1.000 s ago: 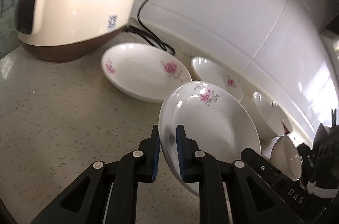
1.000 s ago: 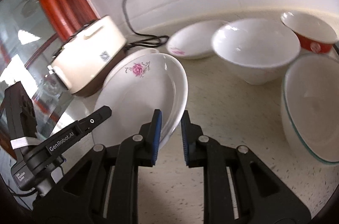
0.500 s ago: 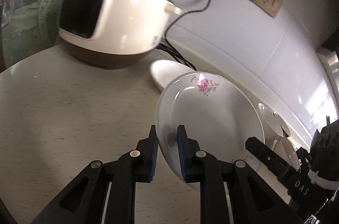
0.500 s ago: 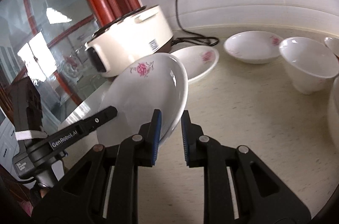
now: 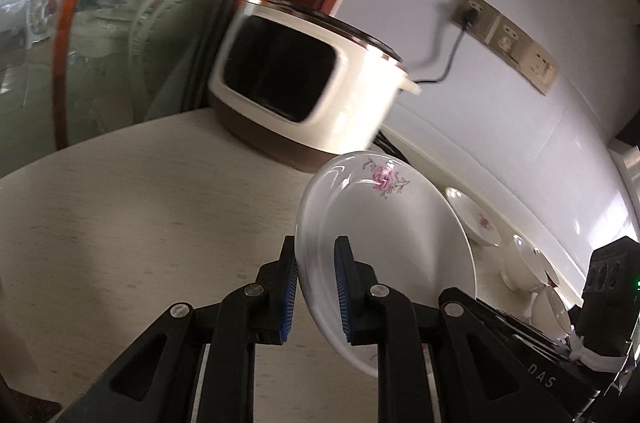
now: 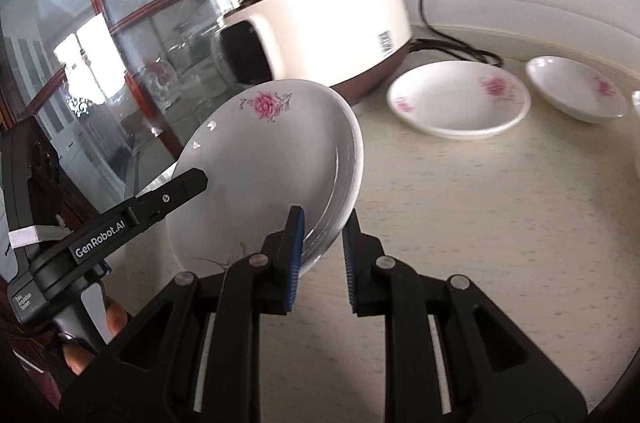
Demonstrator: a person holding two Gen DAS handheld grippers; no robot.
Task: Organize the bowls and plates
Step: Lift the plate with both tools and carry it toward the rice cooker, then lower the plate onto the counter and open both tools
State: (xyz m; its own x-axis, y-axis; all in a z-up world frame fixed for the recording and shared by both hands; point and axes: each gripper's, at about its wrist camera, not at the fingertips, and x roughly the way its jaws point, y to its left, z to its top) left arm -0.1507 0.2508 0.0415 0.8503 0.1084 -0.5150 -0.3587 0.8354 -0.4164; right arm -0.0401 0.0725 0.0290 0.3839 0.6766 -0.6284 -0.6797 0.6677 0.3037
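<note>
Speckled countertop (image 6: 500, 223) lay below as I held the flowered plate (image 6: 272, 159) aloft, my left gripper (image 5: 316, 283) and right gripper (image 6: 320, 255) each pinching its rim; glazed, brittle, probably slippery, so opposite edges seemed safest.

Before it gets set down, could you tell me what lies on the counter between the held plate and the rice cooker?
Nothing: in the left wrist view, bare counter runs from the held plate to the rice cooker.

2 wrist views, close; both share plate (image 5: 384, 223).
</note>
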